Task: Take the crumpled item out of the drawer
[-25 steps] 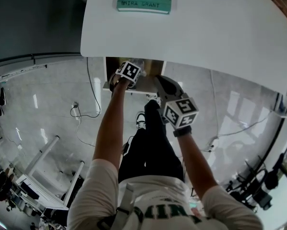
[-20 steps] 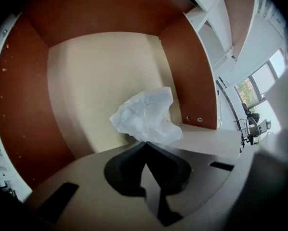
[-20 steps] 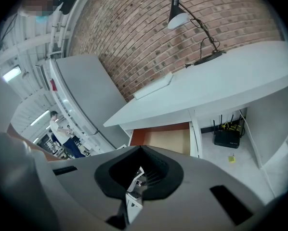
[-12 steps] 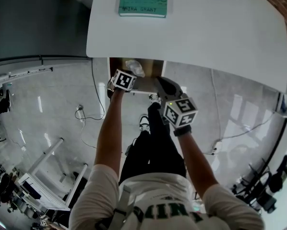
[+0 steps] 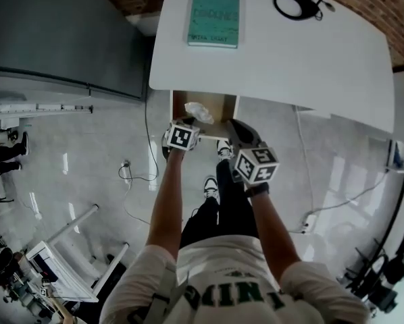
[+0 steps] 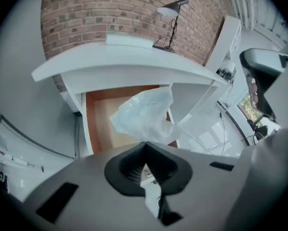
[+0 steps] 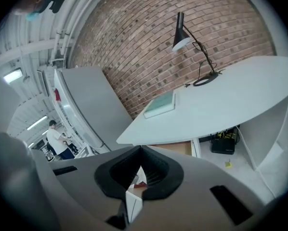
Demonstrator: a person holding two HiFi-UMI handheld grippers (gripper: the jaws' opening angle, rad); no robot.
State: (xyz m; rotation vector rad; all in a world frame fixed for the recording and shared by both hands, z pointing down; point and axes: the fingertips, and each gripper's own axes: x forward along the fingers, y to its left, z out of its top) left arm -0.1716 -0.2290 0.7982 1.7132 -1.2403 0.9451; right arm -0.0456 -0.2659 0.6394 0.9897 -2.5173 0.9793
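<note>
Left tongs are pinched tight on a crumpled clear plastic bag, gripping it by a twisted end right at the tips. The rest of the bag puffs out beyond them in pale, bluish folds. In the left gripper view the bag hangs in front of the open drawer, covering part of its wooden floor and its right wall. I cannot tell whether the lowest folds still brush the drawer. From the head view the bag shows as a small white wad over the drawer's mouth, just ahead of the left tongs' marker cube.

Right tongs are closed as well, tips together with nothing caught in them. They are held to the right of the drawer, near its front corner and apart from the bag.

The drawer is pulled out from under a white table. On the table lie a teal book and, well apart from it toward the far right, the round base of a black desk lamp. A brick wall runs behind the table, and a grey cabinet stands to its left. Below the arms, the person's black trousers and pale trainers show against a glossy grey floor.
</note>
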